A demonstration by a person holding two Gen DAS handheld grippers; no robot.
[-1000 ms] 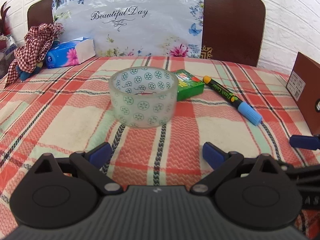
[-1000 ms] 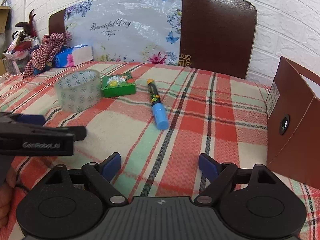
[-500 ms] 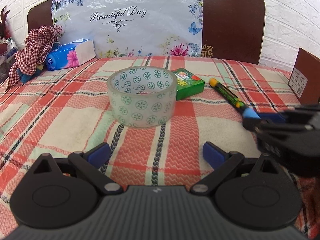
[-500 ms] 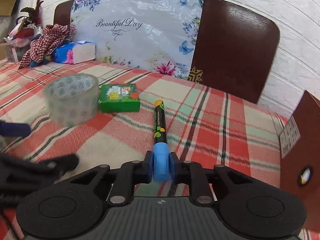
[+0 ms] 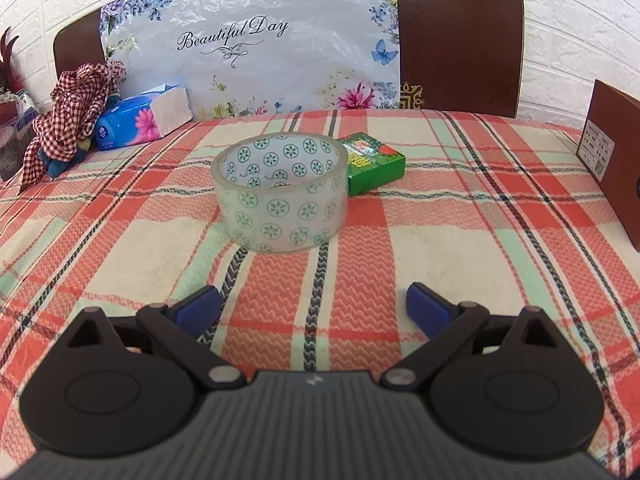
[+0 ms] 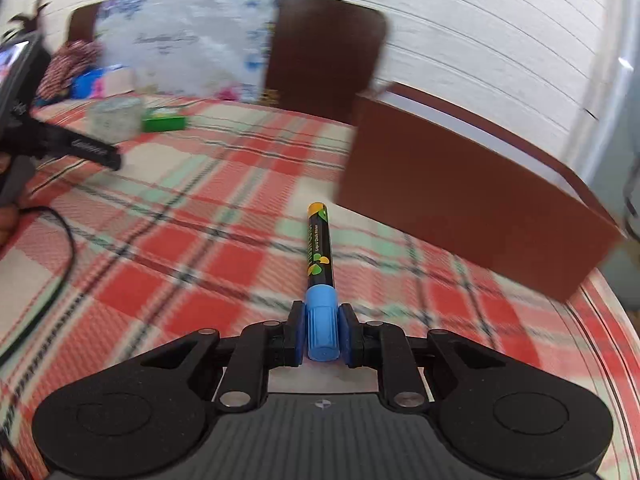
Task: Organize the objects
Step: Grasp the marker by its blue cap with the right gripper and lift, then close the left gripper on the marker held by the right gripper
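Note:
My right gripper [image 6: 322,330] is shut on the blue cap of a black marker [image 6: 319,248], which sticks out forward above the plaid cloth, pointing toward a brown cardboard box [image 6: 460,192] ahead on the right. My left gripper [image 5: 314,308] stands open just above the cloth, nothing between its blue fingertips [image 5: 198,307]. A clear tape roll [image 5: 282,196] with green flower prints sits ahead of it, and a small green box [image 5: 374,160] lies right behind the roll. The right wrist view is motion-blurred; the tape roll [image 6: 114,118] and green box [image 6: 164,122] appear far left there.
A blue tissue pack [image 5: 142,120] and a red checked cloth [image 5: 68,108] lie at the far left by the headboard [image 5: 456,32]. The brown box [image 5: 612,152] stands at the right edge. The left gripper's arm [image 6: 60,144] and a black cable [image 6: 60,264] show at left.
The right gripper reached the marker, shut on its blue cap, and carried it rightward toward the brown box. The marker is gone from the left wrist view. The left gripper barely moved.

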